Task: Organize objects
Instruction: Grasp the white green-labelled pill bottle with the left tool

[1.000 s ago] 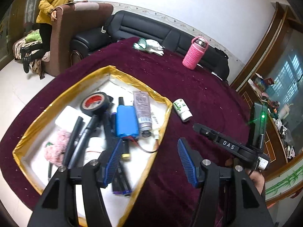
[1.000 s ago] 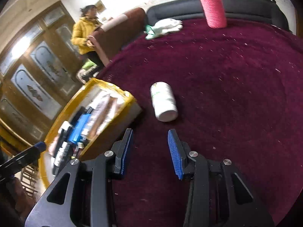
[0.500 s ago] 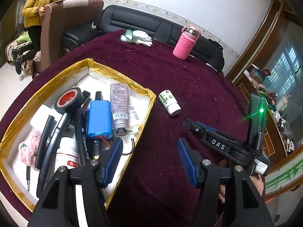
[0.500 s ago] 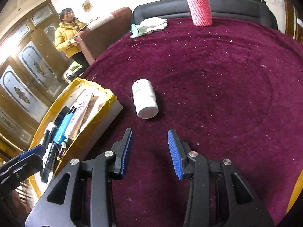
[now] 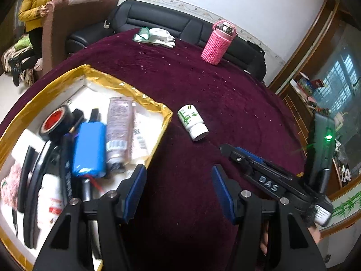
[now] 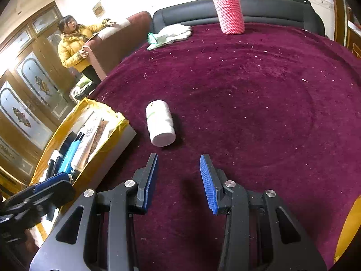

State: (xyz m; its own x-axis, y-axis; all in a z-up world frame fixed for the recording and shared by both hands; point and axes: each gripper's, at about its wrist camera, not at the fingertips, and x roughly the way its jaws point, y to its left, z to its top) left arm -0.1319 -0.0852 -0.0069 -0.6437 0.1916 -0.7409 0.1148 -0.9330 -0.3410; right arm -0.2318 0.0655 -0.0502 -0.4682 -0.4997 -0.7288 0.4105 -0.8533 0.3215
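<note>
A small white pill bottle (image 6: 160, 122) lies on its side on the maroon tablecloth (image 6: 248, 103), a little left of centre in the right wrist view, its flat end turned toward the camera. It sits just outside the corner of the gold-rimmed box (image 5: 168, 115), which fills the left half of the left wrist view and already holds a blue battery pack (image 5: 89, 149), a grey tube (image 5: 117, 131), a roll of black tape (image 5: 56, 123) and several other small items. The right gripper (image 6: 178, 178) hovers at the bottom centre of its frame, jaws spread apart and holding nothing, with the bottle just ahead and slightly left of the gap. The left gripper (image 5: 177, 189) is likewise spread wide and empty, poised low in its frame over bare cloth beside the box's near edge. The step in hand looks like the approach to the last loose item near the box. The next move probably calls for the right gripper to shift a little left and forward, straddle the bottle across its round body, and close gently, since a cylinder lying on cloth may roll away. A pink sleeved flask (image 6: 229, 11) and white gloves (image 6: 171, 35) stand well apart at the top of the frame.
</note>
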